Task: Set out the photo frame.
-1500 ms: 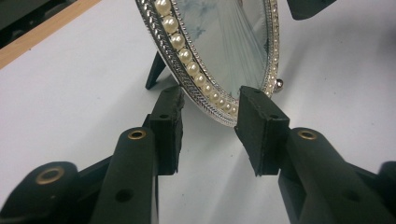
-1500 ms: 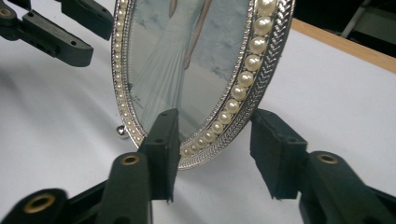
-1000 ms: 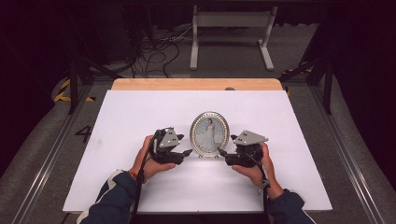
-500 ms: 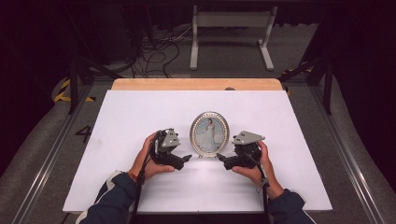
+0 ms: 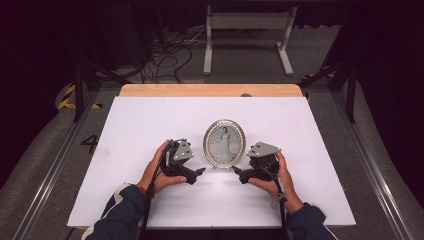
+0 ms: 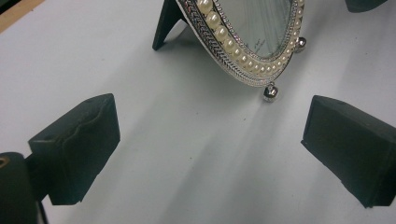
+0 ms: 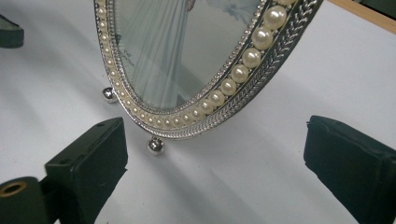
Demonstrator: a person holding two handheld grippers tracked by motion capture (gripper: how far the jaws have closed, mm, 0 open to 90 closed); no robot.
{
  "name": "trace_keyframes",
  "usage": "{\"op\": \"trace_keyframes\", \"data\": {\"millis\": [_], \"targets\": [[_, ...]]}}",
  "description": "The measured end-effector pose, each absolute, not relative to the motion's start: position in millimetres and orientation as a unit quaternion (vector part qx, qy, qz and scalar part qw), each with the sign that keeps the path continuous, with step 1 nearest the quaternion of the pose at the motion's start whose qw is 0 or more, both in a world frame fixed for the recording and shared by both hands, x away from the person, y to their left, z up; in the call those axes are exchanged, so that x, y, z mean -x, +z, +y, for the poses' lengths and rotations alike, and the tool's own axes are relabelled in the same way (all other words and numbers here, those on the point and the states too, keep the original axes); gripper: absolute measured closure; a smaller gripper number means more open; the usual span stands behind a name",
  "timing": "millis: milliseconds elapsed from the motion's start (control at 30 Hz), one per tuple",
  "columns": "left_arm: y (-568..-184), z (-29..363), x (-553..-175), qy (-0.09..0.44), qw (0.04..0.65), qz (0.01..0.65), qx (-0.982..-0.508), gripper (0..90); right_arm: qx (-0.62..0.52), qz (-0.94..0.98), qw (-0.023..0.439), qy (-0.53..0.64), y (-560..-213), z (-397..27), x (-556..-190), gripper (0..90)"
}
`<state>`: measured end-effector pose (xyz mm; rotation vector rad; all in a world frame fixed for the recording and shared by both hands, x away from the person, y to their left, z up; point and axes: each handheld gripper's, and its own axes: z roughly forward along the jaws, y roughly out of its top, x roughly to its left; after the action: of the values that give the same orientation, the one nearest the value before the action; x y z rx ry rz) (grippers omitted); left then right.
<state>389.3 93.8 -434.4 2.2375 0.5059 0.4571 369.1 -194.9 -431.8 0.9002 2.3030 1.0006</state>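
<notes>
Oval picture frame (image 5: 224,143) standing upright near the middle of the white worktop (image 5: 150,120), propped on a dark back strut (image 6: 166,23), resting on small silver ball feet (image 6: 270,92). Silver rim set with a row of pearls (image 7: 240,72), a pale figure portrait behind the glass.

Left hand-held gripper (image 5: 198,172) at about 8 o'clock from the frame, low over the worktop, tips pointing toward 3 o'clock. Jaws just opened and now spread wide, nothing between them, clear of the frame; frame's lower edge seen just beyond the gap at 12 to 1 o'clock in the left gripper view.

Right hand-held gripper (image 5: 235,171) at about 4 o'clock from the frame, tips pointing toward 9 o'clock, facing the left one across a short stretch of bare worktop. Jaws likewise just opened and spread wide, gripping nothing; in the right gripper view, frame's bottom curve close ahead at 11 to 12 o'clock, one ball foot (image 7: 155,145) just beside the left pad, not touching.

Wooden edge (image 5: 210,90) along the worktop's far side at 12 o'clock.
</notes>
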Motion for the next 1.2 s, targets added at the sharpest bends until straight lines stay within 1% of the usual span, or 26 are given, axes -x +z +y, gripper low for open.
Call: {"op": "trace_keyframes", "data": {"millis": [67,167,400,800,1200], "targets": [[-433.7,94.3,-388.3,0.180,0.390,0.197,-0.882,6.3,-0.322,0.842,0.234,0.363,-431.5,-195.1,-368.6,8.9],[-433.4,96.7,-386.1,0.186,0.383,0.192,-0.884,6.1,-0.314,0.845,0.242,0.359,-430.5,-194.6,-366.8,8.8],[-431.2,105.4,-382.9,0.190,0.395,0.190,-0.878,6.2,-0.309,0.848,0.246,0.352,-431.6,-197.5,-362.9,8.8],[-429.6,115.5,-375.7,0.206,0.403,0.188,-0.872,6.5,-0.313,0.845,0.246,0.356,-434.1,-211.1,-356.9,8.7],[-431.7,126.5,-371.3,0.208,0.388,0.188,-0.878,6.6,-0.314,0.845,0.257,0.348,-433.2,-220.7,-351.7,8.2]]}}
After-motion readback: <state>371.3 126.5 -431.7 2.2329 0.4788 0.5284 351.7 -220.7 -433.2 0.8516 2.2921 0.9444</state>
